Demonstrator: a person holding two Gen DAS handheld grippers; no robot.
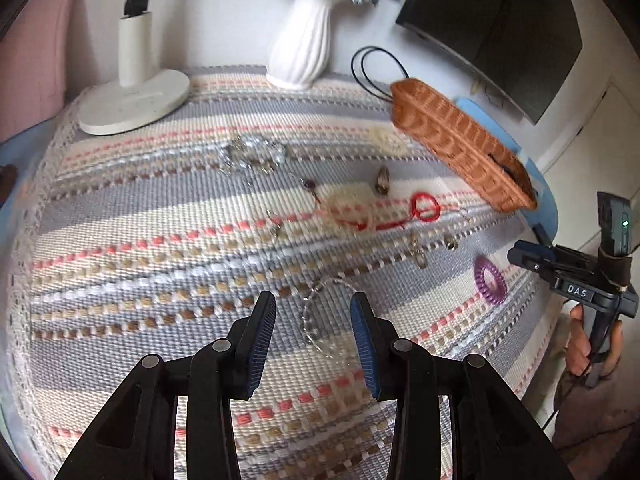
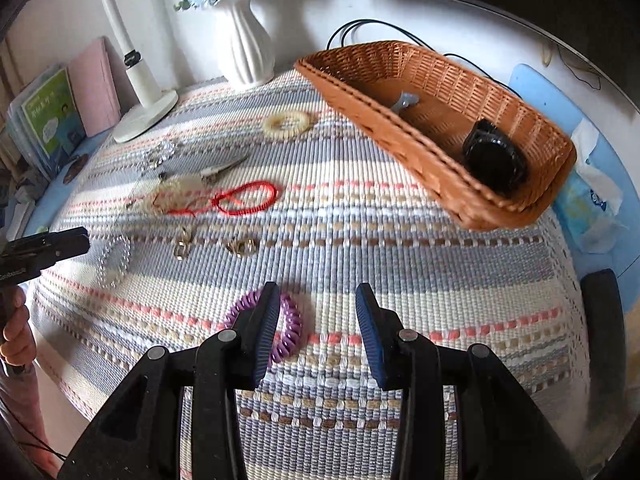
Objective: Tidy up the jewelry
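Observation:
Jewelry lies scattered on a striped woven cloth (image 1: 160, 280). My left gripper (image 1: 313, 312) is open, its fingers on either side of a clear bead bracelet (image 1: 320, 320), which also shows in the right wrist view (image 2: 114, 260). My right gripper (image 2: 318, 312) is open and empty, its left finger over a purple spiral hair tie (image 2: 290, 328). The purple tie also shows in the left wrist view (image 1: 490, 280). A brown wicker basket (image 2: 520, 208) at the right holds a black watch (image 2: 494, 160) and a pale blue clip (image 2: 406, 101).
On the cloth lie a red cord bracelet (image 2: 244, 198), a cream hair tie (image 2: 286, 123), gold earrings (image 2: 242, 246), a clear bead cluster (image 1: 256, 152) and a hair clip (image 2: 216, 172). A white vase (image 2: 244, 48) and lamp base (image 2: 144, 116) stand behind. Tissues (image 2: 592, 196) lie right.

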